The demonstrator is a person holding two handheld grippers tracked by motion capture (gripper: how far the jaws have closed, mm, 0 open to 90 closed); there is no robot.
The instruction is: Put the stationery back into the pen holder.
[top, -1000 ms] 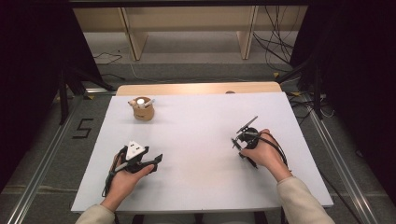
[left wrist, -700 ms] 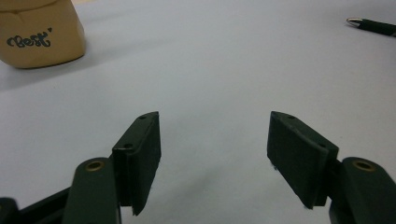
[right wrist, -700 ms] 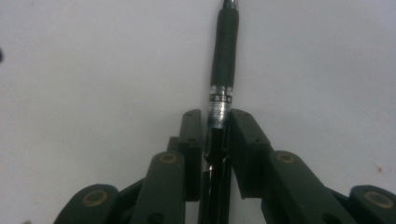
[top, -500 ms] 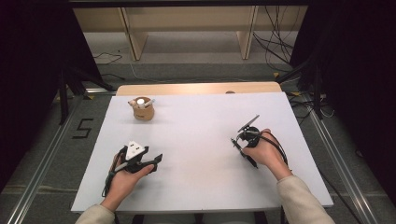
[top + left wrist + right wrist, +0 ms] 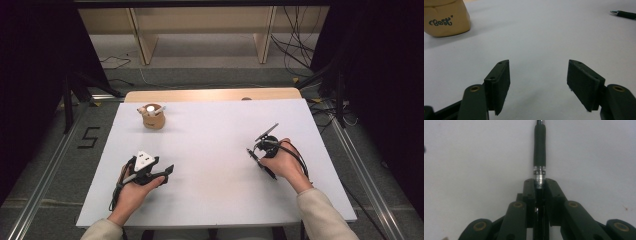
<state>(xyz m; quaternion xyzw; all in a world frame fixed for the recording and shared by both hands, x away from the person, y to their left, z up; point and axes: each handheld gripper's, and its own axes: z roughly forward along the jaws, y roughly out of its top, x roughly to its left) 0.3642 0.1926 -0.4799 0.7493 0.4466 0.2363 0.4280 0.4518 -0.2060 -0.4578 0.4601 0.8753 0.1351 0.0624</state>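
The right gripper has just been closing its jaws and now clamps the slim black plastic pen lying at the white table's four o'clock, ready for lifting, while the left gripper rests released at seven o'clock.

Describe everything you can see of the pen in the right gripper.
The pen is slim and black, with a dark, rubbery-looking grip sleeve, a silver band with small print below it and a shiny metal tip, seen in the left gripper view. It runs straight out along the right gripper, whose jaws have just been closing and now press on its barrel from both sides. It lies low over the white table; whether it touches the surface cannot be told.
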